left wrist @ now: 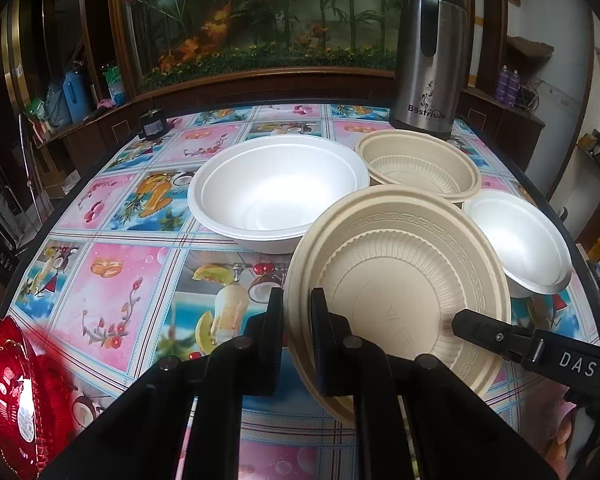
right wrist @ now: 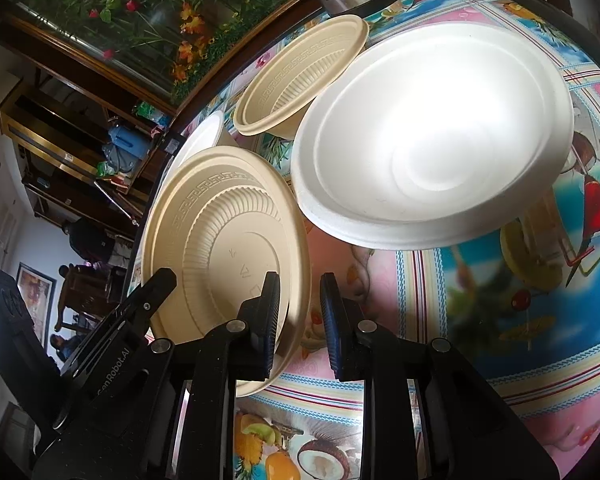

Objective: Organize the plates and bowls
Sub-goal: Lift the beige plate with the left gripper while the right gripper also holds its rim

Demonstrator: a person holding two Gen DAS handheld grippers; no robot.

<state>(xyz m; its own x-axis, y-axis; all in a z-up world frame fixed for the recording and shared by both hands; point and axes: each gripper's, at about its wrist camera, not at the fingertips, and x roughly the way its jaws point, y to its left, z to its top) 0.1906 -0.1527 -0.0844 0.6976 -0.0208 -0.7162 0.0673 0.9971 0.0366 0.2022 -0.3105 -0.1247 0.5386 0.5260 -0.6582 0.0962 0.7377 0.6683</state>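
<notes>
My left gripper (left wrist: pixel 297 312) is shut on the rim of a beige plate (left wrist: pixel 400 292) and holds it tilted above the table; the plate also shows in the right wrist view (right wrist: pixel 220 248). My right gripper (right wrist: pixel 300 312) is open around the plate's other edge, one finger (right wrist: pixel 270 312) over the plate, the other beside it. It shows in the left wrist view (left wrist: pixel 500 338) at the plate's right edge. A large white bowl (left wrist: pixel 278 192) sits behind, a beige bowl (left wrist: pixel 418 166) at back right, and a small white bowl (left wrist: pixel 518 240) at right, also in the right wrist view (right wrist: pixel 432 136).
A steel thermos (left wrist: pixel 430 60) stands at the table's back right. A small dark jar (left wrist: pixel 153 123) sits at the back left edge. A red ornate plate (left wrist: pixel 12 396) lies at the near left. The table (left wrist: pixel 120 264) has a colourful fruit-print cover.
</notes>
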